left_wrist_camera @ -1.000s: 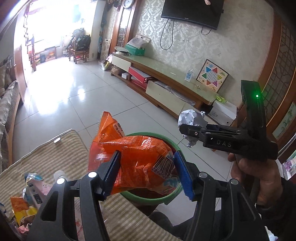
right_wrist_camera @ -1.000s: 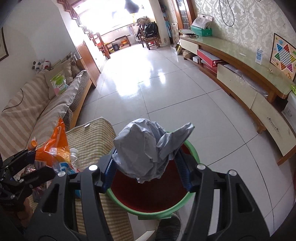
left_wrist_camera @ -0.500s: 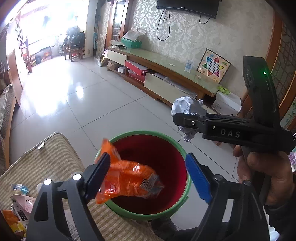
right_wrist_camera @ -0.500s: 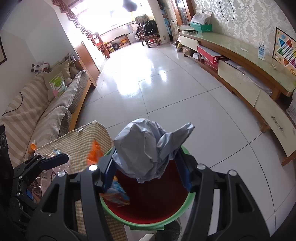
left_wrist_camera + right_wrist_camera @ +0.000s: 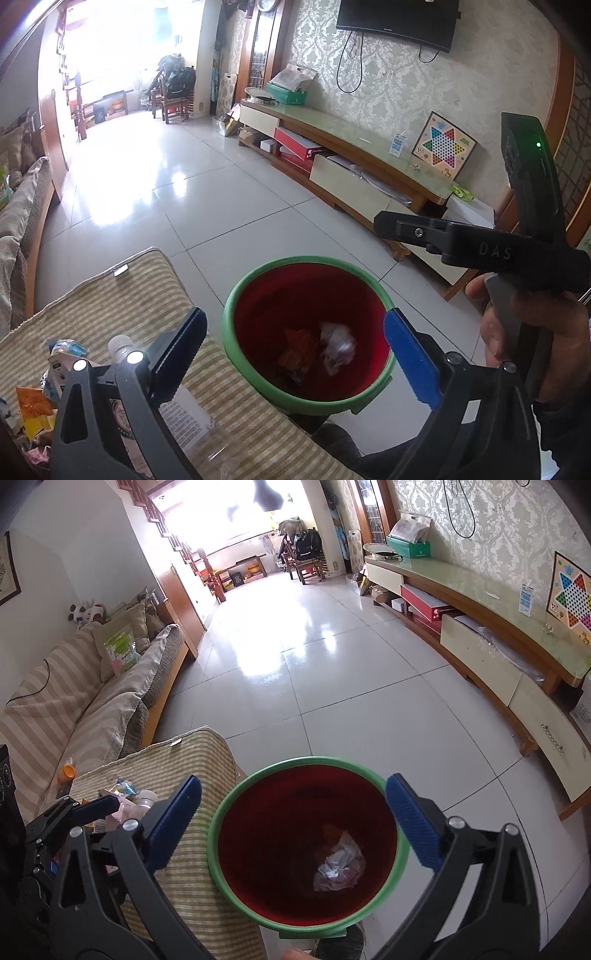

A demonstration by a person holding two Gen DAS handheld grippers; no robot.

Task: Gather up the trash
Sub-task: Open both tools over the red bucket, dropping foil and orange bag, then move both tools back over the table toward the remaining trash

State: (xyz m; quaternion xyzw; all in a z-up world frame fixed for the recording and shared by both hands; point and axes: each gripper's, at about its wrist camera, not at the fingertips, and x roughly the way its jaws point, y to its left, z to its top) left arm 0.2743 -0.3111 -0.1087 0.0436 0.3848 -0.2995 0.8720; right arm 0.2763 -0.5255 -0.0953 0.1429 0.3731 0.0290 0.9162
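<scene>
A red bin with a green rim (image 5: 229, 332) (image 5: 212, 843) stands on the floor beside a striped cushion. At its bottom lie an orange snack wrapper (image 5: 297, 349) and a crumpled silver wrapper (image 5: 338, 347) (image 5: 340, 864). My left gripper (image 5: 295, 354) hangs above the bin mouth, its jaws opening with nothing between them. Over the same bin my right gripper (image 5: 293, 819) is also opening, and it holds nothing. The right gripper's body, held by a hand (image 5: 532, 332), shows at the right of the left wrist view.
More litter (image 5: 37, 387) (image 5: 125, 801), including a clear plastic bottle (image 5: 195, 417) and wrappers, lies on the striped cushion (image 5: 122, 295) left of the bin. A sofa (image 5: 74, 701) runs along the left, a long TV cabinet (image 5: 351, 166) along the right, tiled floor between.
Both grippers spread their jaws. The orange wrapper fell from the left one and the silver wrapper from the right one into the bin. The left gripper sank slightly.
</scene>
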